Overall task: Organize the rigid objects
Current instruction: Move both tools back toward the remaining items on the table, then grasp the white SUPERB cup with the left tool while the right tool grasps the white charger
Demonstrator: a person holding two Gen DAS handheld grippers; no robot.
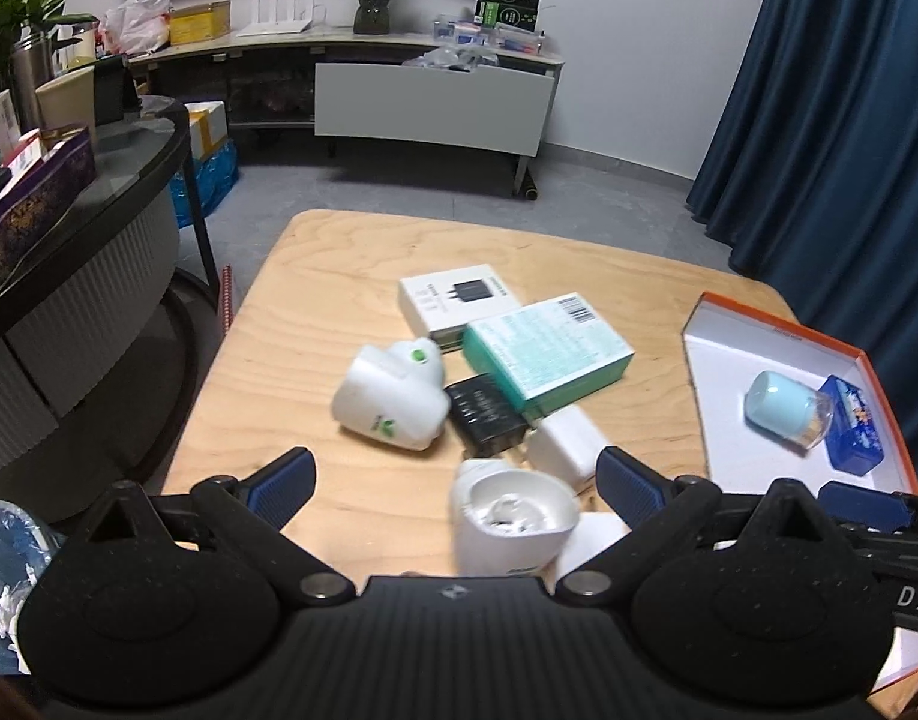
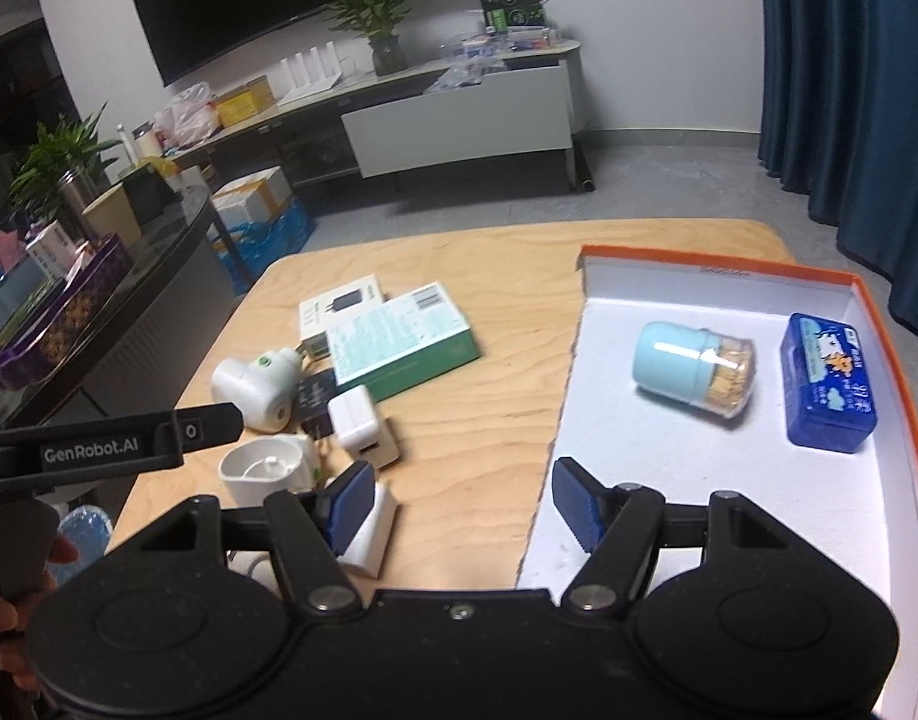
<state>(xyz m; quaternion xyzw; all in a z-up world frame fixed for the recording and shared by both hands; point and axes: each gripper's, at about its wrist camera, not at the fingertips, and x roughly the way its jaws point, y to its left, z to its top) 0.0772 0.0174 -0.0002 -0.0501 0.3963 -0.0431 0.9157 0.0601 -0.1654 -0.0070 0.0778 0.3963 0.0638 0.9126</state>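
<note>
L hand-held gripper [image 1: 456, 480]: jaws spread wide, pinching nothing; white cup-like holder [image 1: 513, 519] sits between the fingers, pads not touching it.
R hand-held gripper [image 2: 464, 507]: jaws spread, empty; straddles the tray's near-left edge, L finger over a small white block [image 2: 372, 531].
Clutter: on wooden counter [image 2: 495, 420], centre-left; white nozzle unit [image 1: 393, 399], black charger [image 1: 486, 414], white adapter [image 1: 564, 441], teal box [image 1: 546, 351], white box [image 1: 456, 297], all touching or overlapping.
Tray [image 2: 723, 264]: orange-rimmed, white inside, on counter's right; holds blue toothpick jar [image 2: 693, 369] lying on its side and blue case [image 2: 828, 384].
Key relation: holder is just ahead of L gripper, nearer L than R. Mouth opens toward the camera, long axis running roughly away from it.
Teal box axis: diagonal, barcode end far.
Judgement: L likely takes the holder next; tray lies to its right.
</note>
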